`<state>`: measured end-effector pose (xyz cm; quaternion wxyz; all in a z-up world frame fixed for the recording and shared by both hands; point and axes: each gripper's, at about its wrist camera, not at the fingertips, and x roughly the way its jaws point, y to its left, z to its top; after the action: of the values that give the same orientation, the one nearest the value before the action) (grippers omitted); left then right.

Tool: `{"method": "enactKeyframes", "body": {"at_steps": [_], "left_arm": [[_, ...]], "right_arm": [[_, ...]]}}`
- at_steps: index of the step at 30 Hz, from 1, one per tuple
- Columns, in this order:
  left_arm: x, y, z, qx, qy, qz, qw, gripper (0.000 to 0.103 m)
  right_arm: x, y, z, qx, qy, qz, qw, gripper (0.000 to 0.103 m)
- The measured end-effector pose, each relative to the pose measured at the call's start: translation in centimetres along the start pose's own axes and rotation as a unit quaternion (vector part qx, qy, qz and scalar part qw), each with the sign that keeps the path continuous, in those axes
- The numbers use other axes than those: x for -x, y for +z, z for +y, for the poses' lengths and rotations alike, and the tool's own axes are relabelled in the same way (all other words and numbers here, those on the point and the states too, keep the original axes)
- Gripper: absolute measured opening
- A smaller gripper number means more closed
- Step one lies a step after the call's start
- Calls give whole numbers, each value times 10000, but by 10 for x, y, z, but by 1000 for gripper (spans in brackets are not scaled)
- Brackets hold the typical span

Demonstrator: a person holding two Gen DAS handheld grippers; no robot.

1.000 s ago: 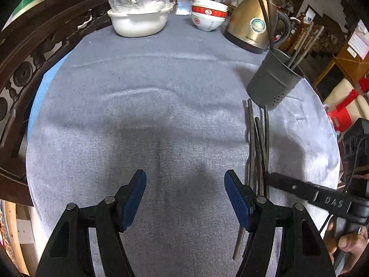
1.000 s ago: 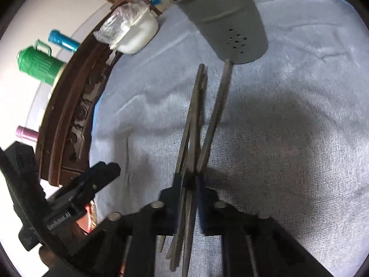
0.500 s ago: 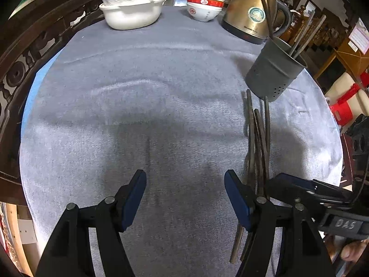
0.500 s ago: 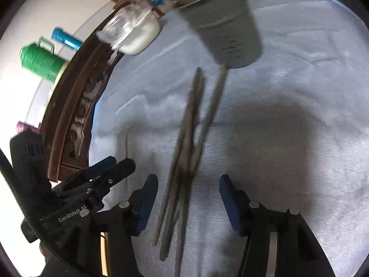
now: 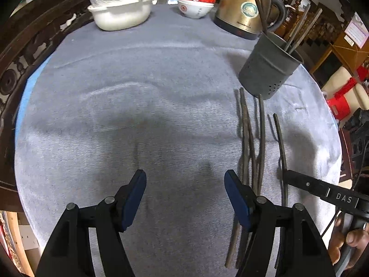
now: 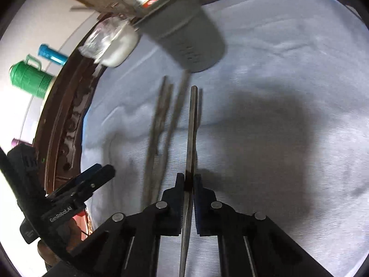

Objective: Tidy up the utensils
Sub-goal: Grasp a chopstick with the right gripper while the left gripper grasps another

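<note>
Bench (image 5: 161, 80) surface is covered with a grey-blue cloth. Right tool (image 6: 189, 182) has just been closing and now pinches one chopstick (image 6: 191, 124) between its blue pads; the stick runs from under the tool straight toward the far side, its far tip near the base of the grey holder (image 6: 191, 43). In the left wrist view the same held chopstick (image 5: 280, 136) sits just right of the loose ones, with the right tool (image 5: 284, 175) entering from the right edge and fingers (image 5: 355, 237) of a hand visible behind it.

Left tool (image 5: 184, 194) hangs over bare cloth with its blue pads spread and nothing between them.

Loose chopsticks (image 5: 250, 138) lie in a crossed bundle on the cloth, just right of the left tool's right finger, their far ends close to the holder (image 5: 267, 67). The holder stands at the right far part of the bench with several chopsticks standing in it.

At the far edge: a gold kettle (image 5: 242, 11), stacked red-and-white bowls (image 5: 196, 2) and a white basin (image 5: 122, 16) covered in plastic wrap.
</note>
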<state>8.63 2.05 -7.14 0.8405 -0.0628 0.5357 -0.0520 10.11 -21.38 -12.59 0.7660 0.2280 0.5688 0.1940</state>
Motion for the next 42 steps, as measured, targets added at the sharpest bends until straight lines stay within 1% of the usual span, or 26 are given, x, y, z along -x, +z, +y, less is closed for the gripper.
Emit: {"method": "enactKeyframes", "body": {"at_steps": [2,7,8,10,12,14,16,18,20,21,23,24,26,27,28,29,31,32,33,37,42], "left_arm": [[-3,3,-4,-59,-39,61,10000,71],[-10,16,-16,-274,-27,235,9993,71],[-13,19,-19,-329,-20,324,9989,71],[-17,24,-23,-410,-11,426,9983,71],[-20,27,-29,-510,-79,547,9972,71],[-25,27,-35,-626,-30,622,9961,70],[-32,27,-41,-749,85,765,9942,63],[-33,30,-43,-725,-2,827,9939,59],[-33,34,-47,-772,15,913,9928,55],[-33,35,-49,-802,-5,989,9919,51],[-33,36,-53,-807,-122,1064,9910,49],[-34,37,-54,-805,-122,1077,9908,49],[-38,36,-56,-821,-27,1137,9901,49],[-41,37,-58,-837,24,1183,9894,47],[-42,38,-62,-898,92,1134,9894,41],[-45,37,-66,-920,136,1156,9889,39],[-45,37,-67,-902,169,1201,9885,17],[-41,32,-62,-884,194,1235,9882,14],[-40,32,-59,-866,180,1286,9877,12],[-38,34,-51,-838,35,1459,9857,12],[-31,55,-49,-617,-55,1402,9882,12]], "right_arm": [[1,2,-4,-59,26,47,10000,12],[-3,7,4,84,-121,38,9999,13],[-4,8,5,93,-116,29,9999,13],[-4,8,2,47,-67,3,10000,13],[-7,9,1,-18,8,-1,10000,11],[-6,9,-2,-43,90,2,10000,11],[-6,10,-3,-41,130,8,9999,11],[-6,10,-3,-13,142,6,9999,11],[-7,10,-3,-12,167,-1,9999,11],[-7,10,-4,-22,183,-1,9998,11],[-7,11,-5,-23,220,5,9998,11],[-7,11,-6,-26,241,6,9997,11],[-6,10,-6,-24,263,-3,9997,11],[-6,10,-6,-25,270,-6,9996,11],[-6,9,-7,-29,279,-7,9996,11],[-5,8,-8,-26,287,-9,9996,11],[-4,8,-10,-35,311,-8,9995,11],[-4,8,-10,-33,317,-5,9995,11],[-4,8,-10,-26,314,-2,9995,11],[-3,9,-9,13,267,65,9996,11],[-5,15,-4,98,136,236,9996,11]]}}
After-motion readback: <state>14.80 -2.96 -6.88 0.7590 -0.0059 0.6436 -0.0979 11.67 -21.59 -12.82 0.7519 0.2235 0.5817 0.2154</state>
